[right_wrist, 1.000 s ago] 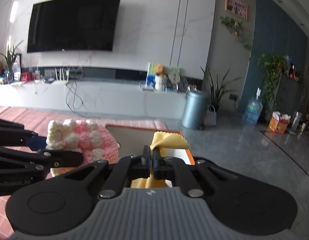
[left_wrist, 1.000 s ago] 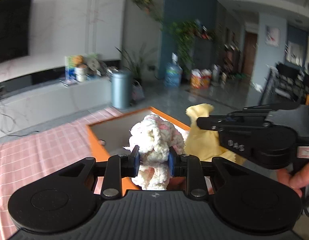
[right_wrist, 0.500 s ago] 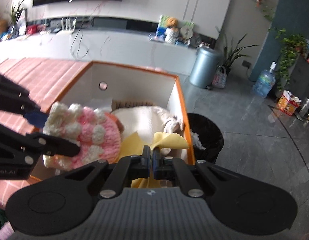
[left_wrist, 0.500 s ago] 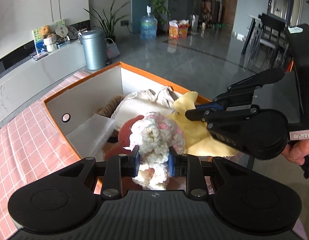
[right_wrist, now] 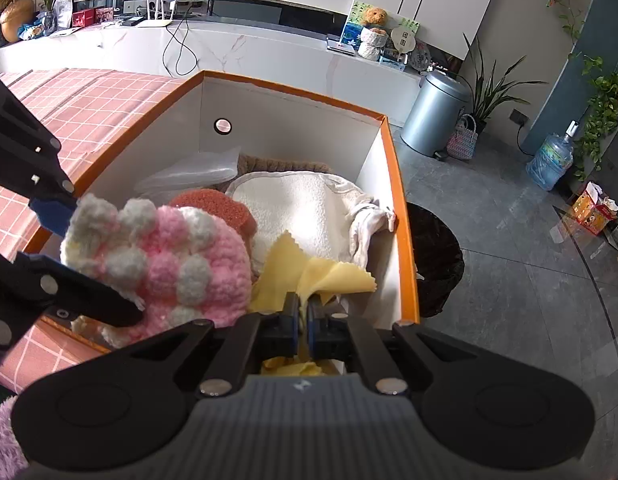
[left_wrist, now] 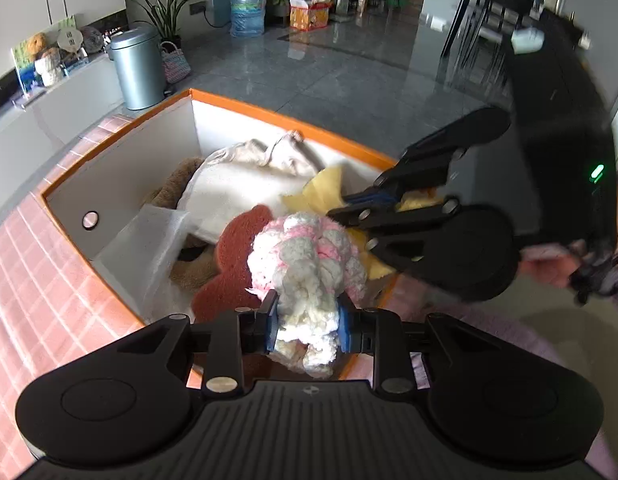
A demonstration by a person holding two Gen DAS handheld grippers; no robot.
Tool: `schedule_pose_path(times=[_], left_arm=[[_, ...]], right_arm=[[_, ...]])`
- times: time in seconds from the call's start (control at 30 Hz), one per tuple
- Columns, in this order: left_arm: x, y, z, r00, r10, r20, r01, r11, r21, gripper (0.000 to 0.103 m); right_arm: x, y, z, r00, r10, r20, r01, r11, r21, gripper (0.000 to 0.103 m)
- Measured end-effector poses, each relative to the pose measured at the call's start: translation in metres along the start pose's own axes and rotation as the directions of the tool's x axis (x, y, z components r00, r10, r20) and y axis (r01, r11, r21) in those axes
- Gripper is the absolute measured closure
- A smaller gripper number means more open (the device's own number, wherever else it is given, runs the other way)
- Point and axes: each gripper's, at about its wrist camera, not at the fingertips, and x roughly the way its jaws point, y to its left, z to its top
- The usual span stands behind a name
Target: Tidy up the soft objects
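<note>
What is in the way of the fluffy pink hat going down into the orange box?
No lid or cover shows: the orange box is open on top. The left tongs hold the pink hat above a reddish sponge and white towel already inside, so it would land on those.

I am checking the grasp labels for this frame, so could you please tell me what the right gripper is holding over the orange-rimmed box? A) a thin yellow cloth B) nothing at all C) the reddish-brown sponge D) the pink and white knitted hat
A: the right gripper is pinched shut on the thin yellow cloth, while the knitted hat sits in the left gripper.
</note>
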Motion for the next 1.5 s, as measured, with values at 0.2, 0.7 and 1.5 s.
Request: schedule_pose_path(times=[0.2,0.7,1.5], left_arm=[[0.009,-0.006,-0.002,0.998,0.062,-0.03,-0.06,0.997,0.056,0.058],[-0.019,0.006,-0.014,0.987,0.128,0.092,-0.123,0.991,-0.06,0.024],[-0.071,0.009,-0.044,0.885,0.308,0.35,-0.207,0.932,-0.297,0.02]], right_arm=[[-0.001,0.004,0.001,1.0,0.012,0.0,-0.012,1.0,0.001,0.097],[-0.018,0.011,0.005,0.999,-0.032,0.043,0.033,0.999,-0.039,0.059],[-0.088,0.039,0.013,0.966,-0.199,0.167,0.22,0.969,-0.112,0.003]])
